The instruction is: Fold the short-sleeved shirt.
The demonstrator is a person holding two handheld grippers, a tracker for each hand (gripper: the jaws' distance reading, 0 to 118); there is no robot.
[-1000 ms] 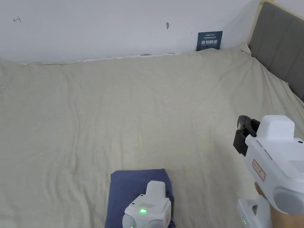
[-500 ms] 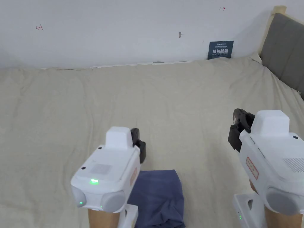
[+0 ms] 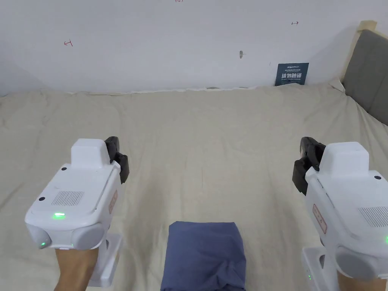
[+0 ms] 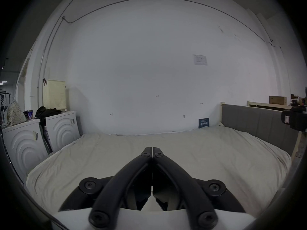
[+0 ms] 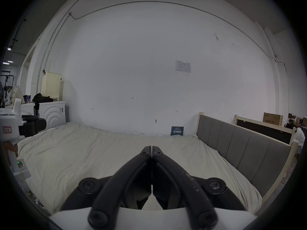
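While folded shirt lies on beige bed, white wall behind, both grippers closed empty.

The folded shirt is plain dusky blue, lying on a pale beige bed sheet. Each claw, left and right, is black on a white body showing a small green light. The wall is white, the headboard grey.

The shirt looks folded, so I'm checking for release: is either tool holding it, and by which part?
Nothing is held. Left tool and right tool are shut empty, above the bed, apart from the shirt.
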